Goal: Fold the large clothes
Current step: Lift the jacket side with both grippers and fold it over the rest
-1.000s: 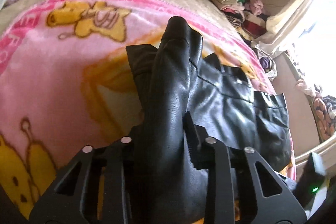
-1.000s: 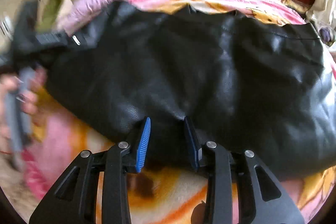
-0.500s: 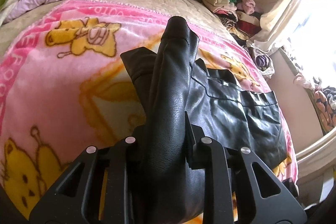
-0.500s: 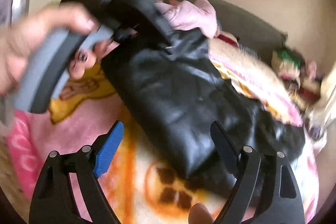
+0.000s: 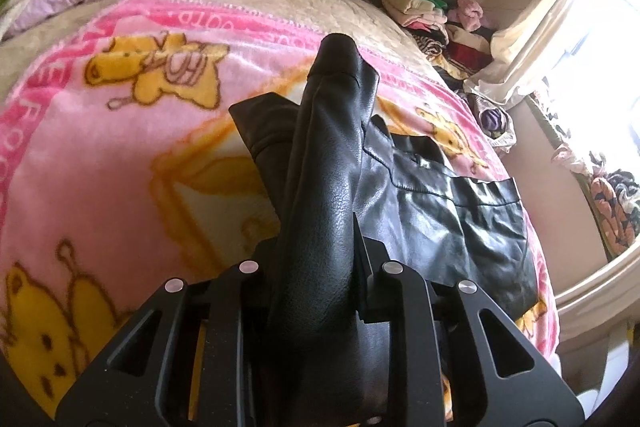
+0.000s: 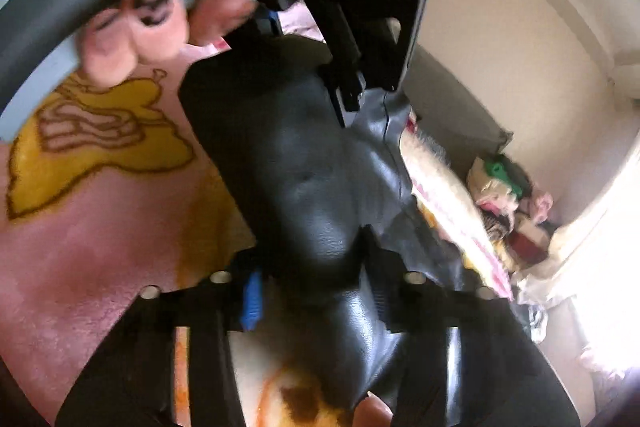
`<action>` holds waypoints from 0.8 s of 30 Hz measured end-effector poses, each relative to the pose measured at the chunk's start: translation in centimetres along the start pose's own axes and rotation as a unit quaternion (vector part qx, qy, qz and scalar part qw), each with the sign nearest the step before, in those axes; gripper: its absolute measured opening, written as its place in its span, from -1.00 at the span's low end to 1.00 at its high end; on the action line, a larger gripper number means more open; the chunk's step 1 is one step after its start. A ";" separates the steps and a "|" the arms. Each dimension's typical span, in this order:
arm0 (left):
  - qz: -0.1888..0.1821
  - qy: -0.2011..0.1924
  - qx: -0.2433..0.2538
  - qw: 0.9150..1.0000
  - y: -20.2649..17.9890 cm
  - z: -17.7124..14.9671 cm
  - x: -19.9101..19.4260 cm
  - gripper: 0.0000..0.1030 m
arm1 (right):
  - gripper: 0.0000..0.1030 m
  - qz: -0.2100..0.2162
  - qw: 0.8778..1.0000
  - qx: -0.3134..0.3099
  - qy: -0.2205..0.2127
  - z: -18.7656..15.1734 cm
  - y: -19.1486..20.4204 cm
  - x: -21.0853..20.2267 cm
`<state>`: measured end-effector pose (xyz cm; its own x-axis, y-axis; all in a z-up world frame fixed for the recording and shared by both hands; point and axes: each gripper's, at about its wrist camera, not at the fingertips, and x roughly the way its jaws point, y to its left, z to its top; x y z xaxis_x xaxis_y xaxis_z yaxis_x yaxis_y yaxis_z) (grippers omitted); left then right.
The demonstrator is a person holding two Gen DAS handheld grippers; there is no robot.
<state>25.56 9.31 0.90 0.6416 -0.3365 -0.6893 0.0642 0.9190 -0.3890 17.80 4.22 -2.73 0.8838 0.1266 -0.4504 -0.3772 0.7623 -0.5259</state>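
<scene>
Black leather garment [image 5: 432,211] bunched between both jaws: left clamps it; right, blurred, seemingly just closed on it.

Black leather garment [image 5: 432,211], glossy and finely grained, spread on the pink cartoon-print blanket. In the left wrist view, one thick fold [image 5: 328,187] rises off the bed as a rounded ridge, its blunt end uppermost; the remainder lies flat to the right, with seams and a straight hem edge visible. In the right wrist view, the garment [image 6: 296,179] forms a long bunched band, creased and dimpled, running up the middle of the frame.
</scene>
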 end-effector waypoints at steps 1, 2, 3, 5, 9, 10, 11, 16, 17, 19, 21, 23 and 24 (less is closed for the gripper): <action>-0.001 -0.004 0.005 1.000 -0.4 0.0 -0.4 -0.69 | -0.53 0.003 1.000 0.023 -0.005 0.1 -0.8 -0.8; -0.002 -0.009 0.010 1.000 -0.9 0.0 -0.9 -0.69 | -0.58 0.004 0.999 0.037 -0.010 0.2 -1.1 -1.7; -0.002 -0.013 0.017 1.000 -1.3 0.1 -1.4 -0.69 | -0.61 0.006 0.998 0.060 -0.018 0.3 -2.1 -2.7; -0.004 -0.024 0.038 0.999 -3.2 0.4 -2.7 -0.68 | -0.62 0.005 0.995 0.091 -0.031 0.5 -3.6 -4.0; -0.012 -0.038 0.067 0.997 -7.1 1.2 -4.5 -0.54 | -0.65 0.008 0.985 0.161 -0.052 0.1 -7.7 -6.7; -0.016 -0.042 0.073 0.996 -8.3 1.4 -4.9 -0.51 | -0.65 0.009 0.982 0.182 -0.057 -0.3 -9.0 -7.4; -0.019 -0.045 0.078 0.996 -9.1 1.6 -5.1 -0.42 | -0.65 0.011 0.977 0.204 -0.062 -0.7 -10.3 -7.9; -0.050 -0.064 0.094 0.992 -14.6 2.2 -5.8 -0.02 | -0.66 0.034 0.945 0.319 -0.064 -3.7 -16.3 -8.7; -0.056 -0.068 0.097 0.991 -15.2 2.1 -6.1 -0.02 | -0.66 0.038 0.938 0.339 -0.064 -4.5 -17.5 -8.7; -0.071 -0.098 0.102 0.987 -16.9 2.1 -7.3 0.01 | -0.66 0.042 0.922 0.380 -0.063 -6.9 -19.5 -9.1; -0.072 -0.132 0.108 0.983 -18.0 2.0 -8.6 0.05 | -0.66 0.050 0.907 0.414 -0.058 -8.8 -21.2 -8.8; -0.058 -0.148 0.103 0.982 -18.3 1.9 -8.7 0.13 | -0.66 0.063 0.884 0.461 -0.049 -11.5 -22.6 -8.7; -0.047 -0.147 0.102 0.983 -18.3 1.8 -8.3 0.14 | -0.66 0.072 0.871 0.485 -0.045 -12.9 -23.3 -8.5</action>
<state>20.47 -4.35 14.87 0.8166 -0.3764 -0.4376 0.2670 0.9185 -0.2917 15.48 -22.80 4.08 0.8812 0.2812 -0.3799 -0.1138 0.9063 0.4070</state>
